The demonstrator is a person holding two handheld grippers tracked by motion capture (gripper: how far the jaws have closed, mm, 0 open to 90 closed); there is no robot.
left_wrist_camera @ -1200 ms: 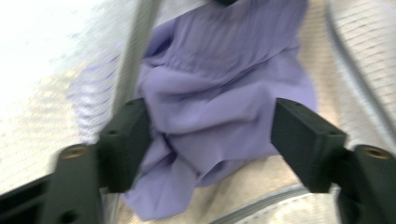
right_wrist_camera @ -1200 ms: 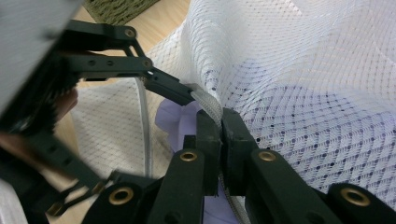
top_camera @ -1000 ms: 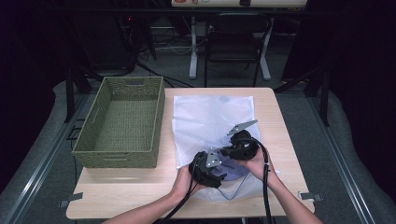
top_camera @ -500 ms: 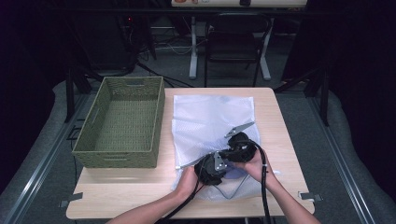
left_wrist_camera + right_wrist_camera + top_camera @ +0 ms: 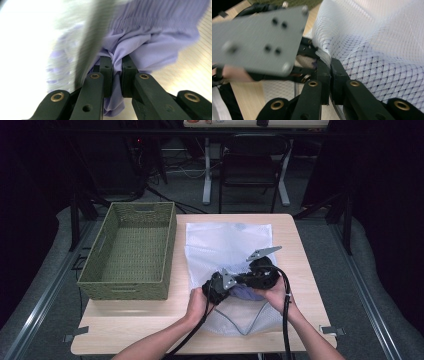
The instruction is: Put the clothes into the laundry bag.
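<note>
Bunching between the just-closed left tongs [image 5: 117, 75], a pleated lilac cloth [image 5: 150, 37] lies at the white mesh bag [image 5: 225, 245] on the counter [image 5: 125, 320]; right tongs [image 5: 329, 75] clamp the bag's edge.

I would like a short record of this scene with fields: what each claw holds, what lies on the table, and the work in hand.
left claw: shut on lilac pleated cloth garment; its jaws have just been closing
right claw: shut on the zip edge of white mesh laundry bag
table: light wooden top, carrying the bag and a green woven rectangular basket
basket: left of the bag, nothing seen inside
work in hand: the garment sits at the bag's mouth, apparently being put in or taken out
</note>
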